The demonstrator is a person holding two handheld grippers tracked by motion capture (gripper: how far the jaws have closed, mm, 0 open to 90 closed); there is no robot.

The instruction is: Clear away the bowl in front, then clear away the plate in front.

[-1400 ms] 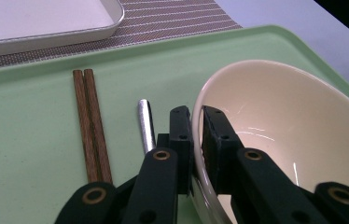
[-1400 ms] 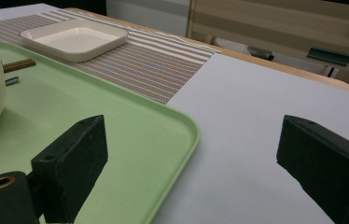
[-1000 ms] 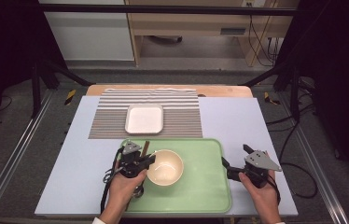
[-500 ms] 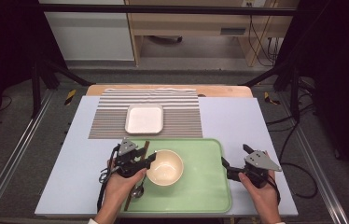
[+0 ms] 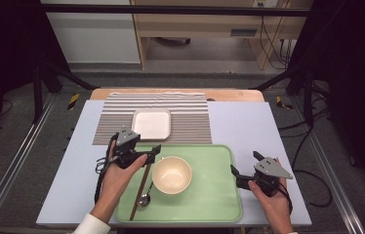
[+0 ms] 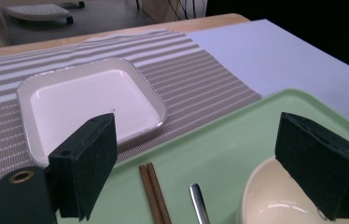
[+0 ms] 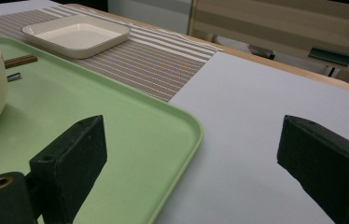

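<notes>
High view first: we see the left hand-held gripper [image 5: 144, 155] above the upper left corner of the flat pale green plastic tray [image 5: 210, 195], its jaws spread wide and just opened, nothing between them. Under it lie the pair of dark brown wooden chopsticks [image 5: 140, 187] and the small metal spoon [image 5: 145, 197], side by side on the tray's left part, just left of the round cream ceramic bowl [image 5: 172, 174]. We find the same chopsticks [image 6: 154, 193] and spoon handle [image 6: 198, 203] below the gap between the jaws in the left gripper view. The right hand-held gripper [image 5: 245, 167] sits at the tray's right edge, over the pale lilac tabletop [image 5: 244, 126], released and empty. Beyond the tray, a square white shallow dish [image 5: 152, 124] rests on the brown-and-white striped cloth placemat [image 5: 190, 114].
</notes>
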